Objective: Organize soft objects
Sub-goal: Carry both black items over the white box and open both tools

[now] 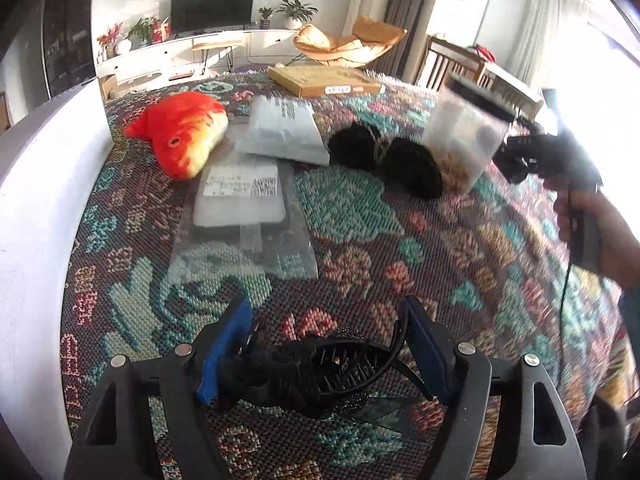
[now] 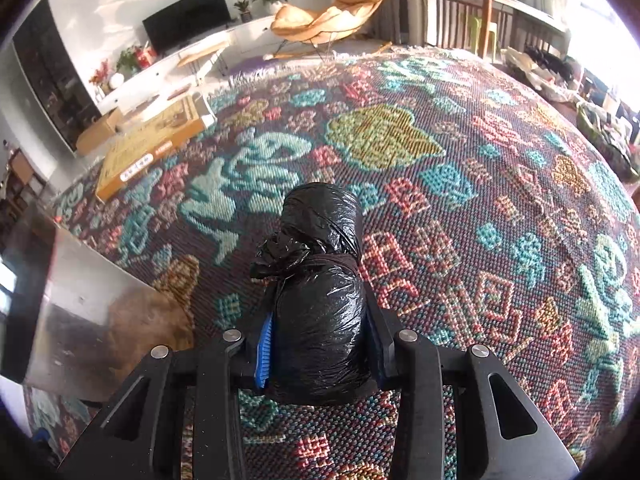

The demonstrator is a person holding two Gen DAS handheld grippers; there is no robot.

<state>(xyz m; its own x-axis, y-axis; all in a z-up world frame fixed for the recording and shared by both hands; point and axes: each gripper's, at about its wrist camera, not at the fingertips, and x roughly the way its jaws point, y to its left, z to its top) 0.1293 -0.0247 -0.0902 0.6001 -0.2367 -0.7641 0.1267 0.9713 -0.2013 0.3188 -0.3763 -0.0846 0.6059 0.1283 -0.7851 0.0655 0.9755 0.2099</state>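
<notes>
While both grippers are loaded, we read the step as mid-sort: our right gripper [image 2: 320, 344] has its pads clamped on a roll of black plastic bags [image 2: 320, 280] lifted over the woven cloth [image 2: 460, 208], and our left gripper [image 1: 320, 364] sits with its fingers half spread around a black claw hair clip [image 1: 316, 368], pads seemingly touching its ends, though we cannot tell how firmly. Ahead lie the red fish plush [image 1: 182, 132], two sealed pouches and black pom-poms [image 1: 384, 156] beside a clear lidded bin [image 1: 464, 136]. Next, we judge, each load needs carrying to its pile. Open cloth lies right; the white wall [image 1: 36, 208] crowds the left.
</notes>
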